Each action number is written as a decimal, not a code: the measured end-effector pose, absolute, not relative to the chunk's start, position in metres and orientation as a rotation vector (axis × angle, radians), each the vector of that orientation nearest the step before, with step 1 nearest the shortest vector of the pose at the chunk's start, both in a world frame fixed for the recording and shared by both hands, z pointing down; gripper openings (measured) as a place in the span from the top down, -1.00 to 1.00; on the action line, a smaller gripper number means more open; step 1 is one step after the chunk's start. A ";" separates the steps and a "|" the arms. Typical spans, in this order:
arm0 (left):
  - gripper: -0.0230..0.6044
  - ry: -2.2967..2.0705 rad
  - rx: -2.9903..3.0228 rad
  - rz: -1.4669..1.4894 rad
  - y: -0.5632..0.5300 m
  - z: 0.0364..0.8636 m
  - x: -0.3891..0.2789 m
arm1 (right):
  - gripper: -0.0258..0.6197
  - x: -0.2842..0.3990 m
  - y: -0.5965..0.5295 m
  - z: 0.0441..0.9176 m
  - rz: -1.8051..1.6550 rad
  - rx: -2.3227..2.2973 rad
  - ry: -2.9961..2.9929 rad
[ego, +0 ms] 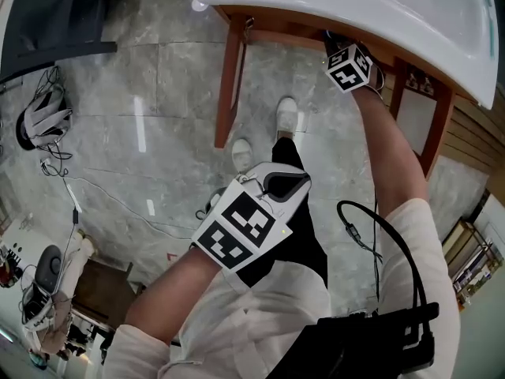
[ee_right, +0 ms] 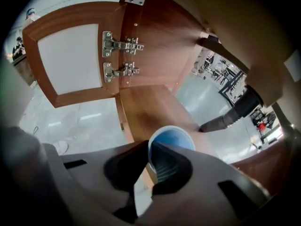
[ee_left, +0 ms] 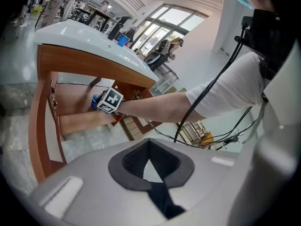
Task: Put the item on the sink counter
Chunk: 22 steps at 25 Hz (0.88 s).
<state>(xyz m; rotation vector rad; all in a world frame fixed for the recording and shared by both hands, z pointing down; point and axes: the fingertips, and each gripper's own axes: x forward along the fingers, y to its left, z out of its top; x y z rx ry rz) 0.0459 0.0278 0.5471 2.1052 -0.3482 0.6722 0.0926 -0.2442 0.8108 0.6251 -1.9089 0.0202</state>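
Blue inside and white at the rim, the cup [ee_right: 175, 142] is sitting just below the middle of the right gripper view, inside the wooden cabinet and not on the sink counter [ego: 331, 6]. The right gripper [ee_right: 150, 166] is clamping the cup's wall at the rim, one jaw reaching inside it and the other pressing from outside. The cup is showing over a brown shelf board [ee_right: 150, 102]; whether it is touching the board cannot be told. At ten o'clock in that view the open cabinet door [ee_right: 70, 60] is hanging on two metal hinges [ee_right: 120, 45], and at three o'clock a dark pipe [ee_right: 230, 117] is slanting down toward the shelf. In the head view the right arm is reaching to one o'clock, its marker cube [ego: 349, 65] lying just under the white counter's front edge. The left gripper [ee_left: 150, 161] is hovering near the middle of the head view, toward seven o'clock, well apart from the cabinet, with its jaws lying together and nothing between them. Grey marble floor [ego: 158, 93] is spreading out beneath, and the person's white shoes [ego: 286, 115] are standing at twelve o'clock from the left gripper, beside the cabinet's wooden leg [ego: 229, 77].
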 end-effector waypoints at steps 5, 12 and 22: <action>0.91 -0.355 2.090 0.657 0.030 0.550 0.042 | 0.86 0.087 -0.246 0.815 -0.001 0.601 -1.897; 0.91 -0.357 2.102 0.652 0.027 0.544 0.038 | 0.85 0.087 -0.247 0.808 -0.001 0.608 -1.904; 0.91 -0.356 2.133 0.650 0.032 0.525 0.037 | 0.67 0.083 -0.224 0.772 -0.045 0.645 -1.950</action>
